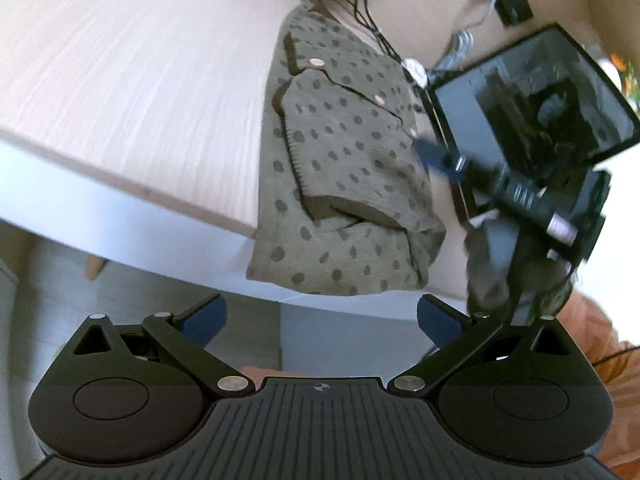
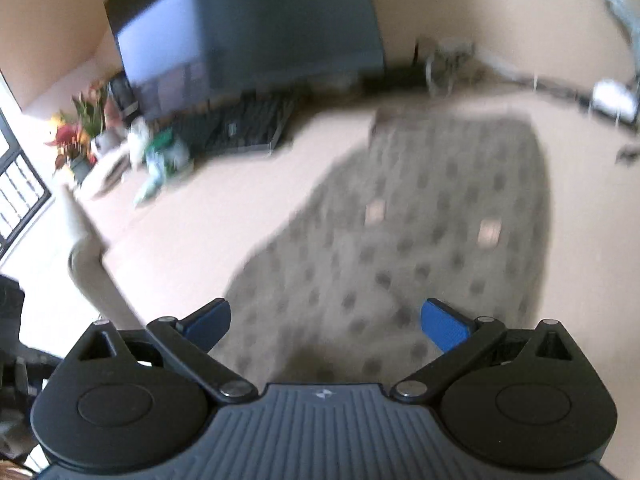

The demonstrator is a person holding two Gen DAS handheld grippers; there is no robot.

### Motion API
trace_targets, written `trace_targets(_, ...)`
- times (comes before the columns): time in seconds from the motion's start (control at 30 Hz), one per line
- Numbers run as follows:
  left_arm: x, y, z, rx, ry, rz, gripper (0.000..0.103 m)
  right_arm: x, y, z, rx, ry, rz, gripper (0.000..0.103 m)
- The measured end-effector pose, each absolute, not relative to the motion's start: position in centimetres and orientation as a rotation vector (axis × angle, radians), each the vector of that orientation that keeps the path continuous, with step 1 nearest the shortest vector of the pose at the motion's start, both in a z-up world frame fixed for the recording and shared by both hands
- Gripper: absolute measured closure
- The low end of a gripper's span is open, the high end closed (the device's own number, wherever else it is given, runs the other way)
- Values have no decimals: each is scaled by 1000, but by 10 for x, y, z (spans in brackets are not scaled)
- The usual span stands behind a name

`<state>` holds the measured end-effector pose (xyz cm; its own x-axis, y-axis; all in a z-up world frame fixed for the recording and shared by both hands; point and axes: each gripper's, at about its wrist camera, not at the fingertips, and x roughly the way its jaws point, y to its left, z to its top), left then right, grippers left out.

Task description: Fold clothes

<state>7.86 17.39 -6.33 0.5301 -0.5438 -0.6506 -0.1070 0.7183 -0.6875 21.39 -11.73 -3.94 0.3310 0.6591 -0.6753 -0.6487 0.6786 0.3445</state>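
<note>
Both grippers hang released, jaws spread wide: the left gripper (image 1: 320, 320) off the table edge, the right gripper (image 2: 325, 322) over the olive dotted knit cardigan (image 1: 344, 152). The cardigan lies partly folded on the pale wooden table (image 1: 120, 80), hem drooping over the edge. A careless tug could drag it off.

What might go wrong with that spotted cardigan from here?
The cardigan hangs over the table edge, so a tug might slide it off. Both the left gripper and the right gripper are open and hold nothing; the right view is blurred, so a grab there may miss. Cables lie by the far end and could snag.
</note>
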Motion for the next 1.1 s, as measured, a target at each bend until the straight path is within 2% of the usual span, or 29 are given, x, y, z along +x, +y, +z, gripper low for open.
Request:
trace_targets(0.17, 61, 159, -75, -780, 979, -281, 0, 181, -128, -51, -107, 942, 955, 0)
trace_targets(0.3, 49, 147, -105, -900, 938, -271, 0, 170, -142, -44, -127, 1005, 1037, 1)
trace_targets(0.37, 48, 141, -120, -978, 903, -263, 0, 166, -153, -34, -149, 973, 1046, 2)
trace_targets(0.57, 44, 128, -151, -1112, 760, -248, 0, 139, -177, -13, -448, 678, 995, 2)
trace_targets(0.77, 45, 119, -163, -1172, 705, -274, 0, 99, -179, -37, -836, 540, 1127, 3)
trace_targets(1.1, 21, 151, -103, -1067, 674, -176, 0, 67, -190, -90, -1245, 198, 1230, 7)
